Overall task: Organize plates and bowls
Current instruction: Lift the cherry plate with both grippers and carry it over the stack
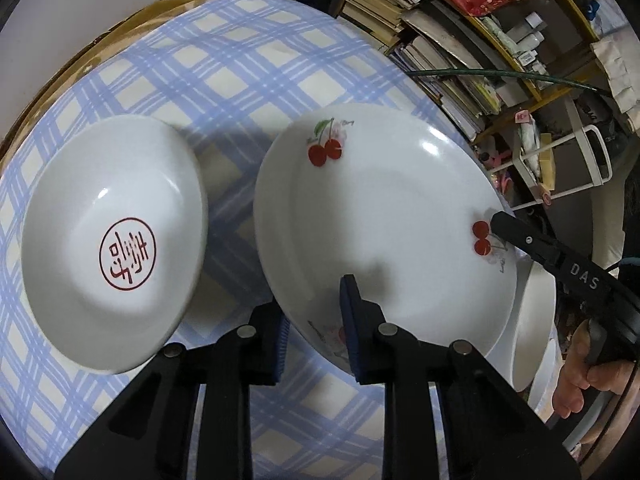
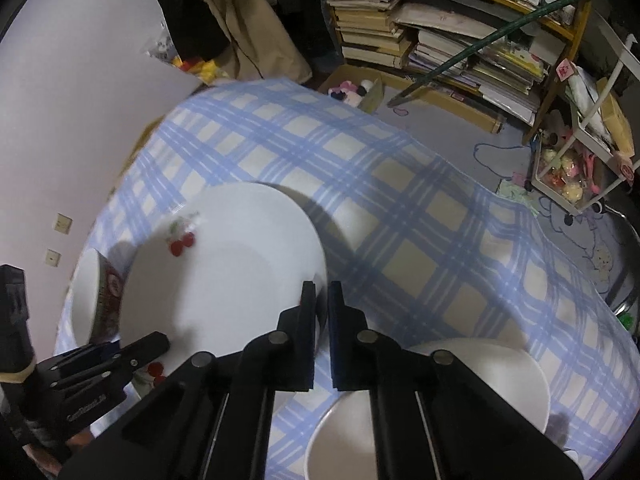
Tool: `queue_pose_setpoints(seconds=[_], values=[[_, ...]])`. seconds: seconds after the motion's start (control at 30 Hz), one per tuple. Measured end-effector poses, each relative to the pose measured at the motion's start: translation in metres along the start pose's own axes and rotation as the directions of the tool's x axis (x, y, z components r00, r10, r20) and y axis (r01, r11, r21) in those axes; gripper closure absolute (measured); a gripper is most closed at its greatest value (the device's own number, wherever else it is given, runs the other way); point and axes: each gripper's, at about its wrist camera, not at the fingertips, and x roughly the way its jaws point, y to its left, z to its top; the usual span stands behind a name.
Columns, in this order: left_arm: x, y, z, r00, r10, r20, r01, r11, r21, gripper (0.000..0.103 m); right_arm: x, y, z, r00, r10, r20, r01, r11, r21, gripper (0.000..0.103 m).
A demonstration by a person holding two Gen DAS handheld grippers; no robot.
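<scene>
Both my grippers clamp the cherry plate [image 1: 384,216]: left gripper [image 1: 316,320] on its near rim; right gripper [image 2: 322,300] on the opposite rim; bowl [image 1: 112,240] beside, on checked cloth [image 1: 224,60].

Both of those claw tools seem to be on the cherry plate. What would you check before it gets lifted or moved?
1. Right gripper clamped on the cherry plate rim: ok.
2. Left gripper pinching the near rim: ok.
3. Grips on opposite edges: ok.
4. Plate free of the red-stamped dish: ok, apart.
5. Plate clear of the white bowl at its right edge: not ok, it overlaps that bowl.
6. Plate lifted off the checked tablecloth: cannot tell.
</scene>
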Motion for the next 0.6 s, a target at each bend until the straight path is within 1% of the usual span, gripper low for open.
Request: queue_pose_setpoints(seconds=[0.2, 0.43, 0.6], values=[[-0.017, -0.009, 0.000, 1.000, 0.019, 0.018, -0.020, 0.999, 0.044, 0.079, -0.018, 0.003, -0.006, 1.000, -0.002, 0.011, 0.002, 1.000, -0.015, 0.095], [-0.040, -0.012, -0.005, 0.999, 0.021, 0.032, -0.024, 0.997, 0.077, 0.079, -0.041, 0.006, -0.014, 0.999, 0.014, 0.037, -0.014, 1.000, -0.006, 0.095], [-0.063, -0.014, -0.013, 0.998, 0.021, 0.055, -0.026, 0.994, 0.106, 0.079, -0.060, 0.008, -0.023, 0.997, 0.047, 0.068, -0.048, 0.999, 0.017, 0.095]])
